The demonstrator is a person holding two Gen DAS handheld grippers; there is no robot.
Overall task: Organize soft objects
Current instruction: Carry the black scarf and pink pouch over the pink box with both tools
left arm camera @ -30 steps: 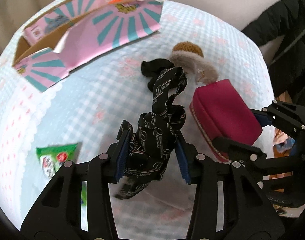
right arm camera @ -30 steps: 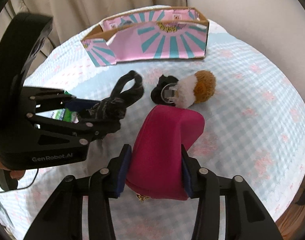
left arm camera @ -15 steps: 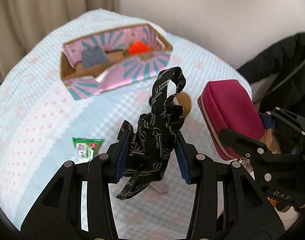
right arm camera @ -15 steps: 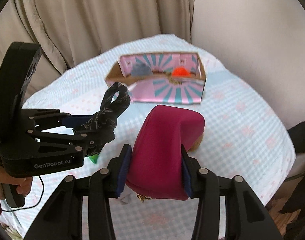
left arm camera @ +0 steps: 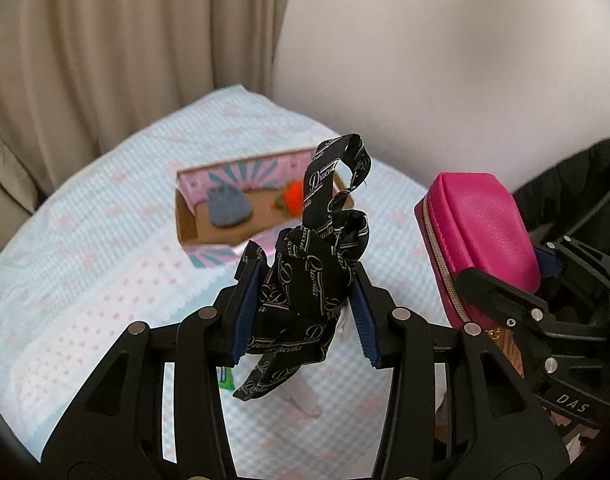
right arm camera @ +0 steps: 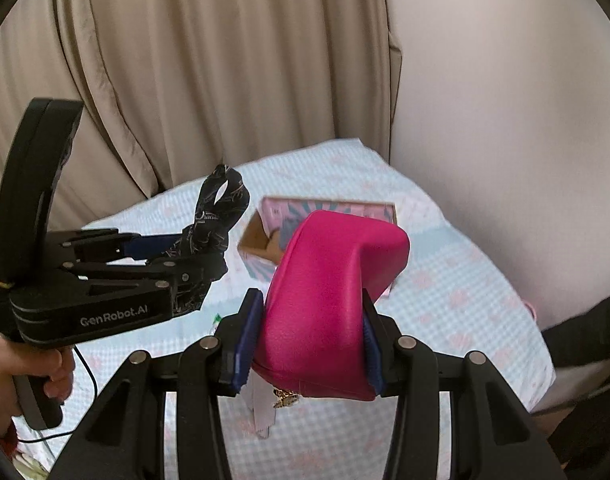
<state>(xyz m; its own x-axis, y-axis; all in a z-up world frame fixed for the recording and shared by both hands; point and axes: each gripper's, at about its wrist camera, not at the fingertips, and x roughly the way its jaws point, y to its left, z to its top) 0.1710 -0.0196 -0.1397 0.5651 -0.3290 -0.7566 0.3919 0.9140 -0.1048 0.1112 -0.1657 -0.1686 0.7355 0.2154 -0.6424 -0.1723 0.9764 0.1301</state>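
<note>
Both tools lifted high, loads clear of the surface

Our left tool (left arm camera: 305, 304) stays clamped on the black ribbon (left arm camera: 321, 264), our right tool (right arm camera: 309, 340) on the pink pouch (right arm camera: 329, 300); we have risen above the box (left arm camera: 209, 220), so dropping in comes next

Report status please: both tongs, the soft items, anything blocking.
Left tongs shut on black printed ribbon. Right tongs shut on magenta zip pouch. Both held above pink cardboard box. Nothing blocking.
</note>
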